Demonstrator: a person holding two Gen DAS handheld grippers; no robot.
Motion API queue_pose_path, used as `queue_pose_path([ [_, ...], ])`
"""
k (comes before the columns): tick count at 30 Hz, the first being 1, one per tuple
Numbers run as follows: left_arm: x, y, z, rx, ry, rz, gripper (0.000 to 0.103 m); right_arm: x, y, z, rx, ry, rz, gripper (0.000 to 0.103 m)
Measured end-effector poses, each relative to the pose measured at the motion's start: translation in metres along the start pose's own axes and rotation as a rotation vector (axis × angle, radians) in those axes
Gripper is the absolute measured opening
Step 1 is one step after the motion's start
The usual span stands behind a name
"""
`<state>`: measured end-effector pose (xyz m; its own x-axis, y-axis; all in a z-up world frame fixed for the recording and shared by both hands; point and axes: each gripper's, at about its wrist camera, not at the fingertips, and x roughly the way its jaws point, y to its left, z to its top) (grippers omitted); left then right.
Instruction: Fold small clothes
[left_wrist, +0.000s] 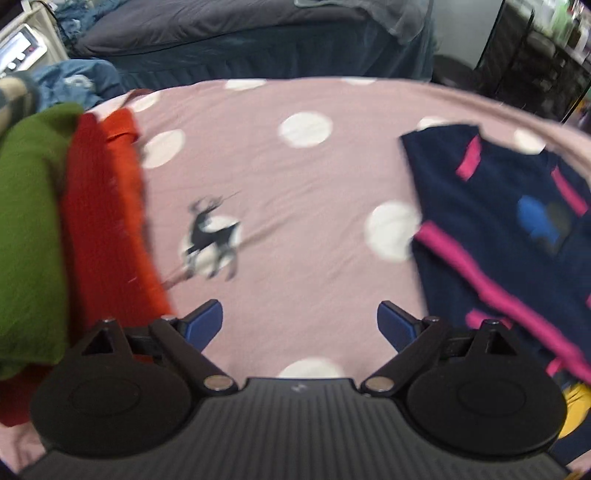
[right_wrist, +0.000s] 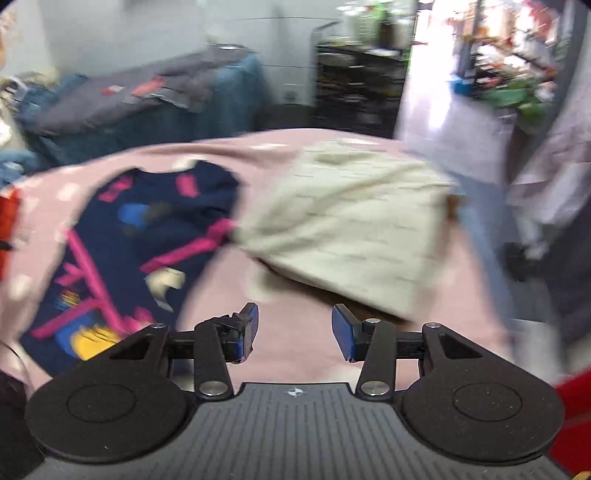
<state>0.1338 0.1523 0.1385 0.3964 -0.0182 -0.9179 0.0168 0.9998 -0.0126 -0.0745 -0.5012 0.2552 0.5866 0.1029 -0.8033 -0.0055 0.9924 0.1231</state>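
Bed with dark grey-blue bedding behind, black shelving, bright doorway, pale wall

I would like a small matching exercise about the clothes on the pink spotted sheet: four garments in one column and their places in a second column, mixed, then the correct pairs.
Things:
1. green garment
2. red garment
3. navy sweater with pink stripes
4. cream knit

Places:
A. touching the navy sweater's right edge, in the right wrist view
B. far left in the left wrist view
C. right side of the left wrist view, lying on the pink sheet
D. between the green garment and the bare sheet

Pairs: 1-B, 2-D, 3-C, 4-A
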Motion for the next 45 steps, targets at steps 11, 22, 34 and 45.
queue_pose_path([
  [11, 0.071, -0.083, 0.082, 0.166, -0.027, -0.114, 0.093, 0.141, 0.029, 0.11, -0.079, 0.03, 0.162, 0.075],
  [22, 0.142, -0.161, 0.188, 0.38, -0.024, -0.144, 0.095, 0.25, 0.046, 0.19, -0.092, 0.18, 0.185, 0.082],
  [34, 0.206, -0.194, 0.19, 0.552, 0.001, -0.22, 0.062, 0.318, 0.062, 0.2, -0.237, 0.274, 0.202, 0.082],
  [45, 0.194, -0.21, 0.186, 0.649, -0.032, -0.263, 0.005, 0.321, 0.065, 0.203, -0.297, 0.25, 0.229, 0.022],
])
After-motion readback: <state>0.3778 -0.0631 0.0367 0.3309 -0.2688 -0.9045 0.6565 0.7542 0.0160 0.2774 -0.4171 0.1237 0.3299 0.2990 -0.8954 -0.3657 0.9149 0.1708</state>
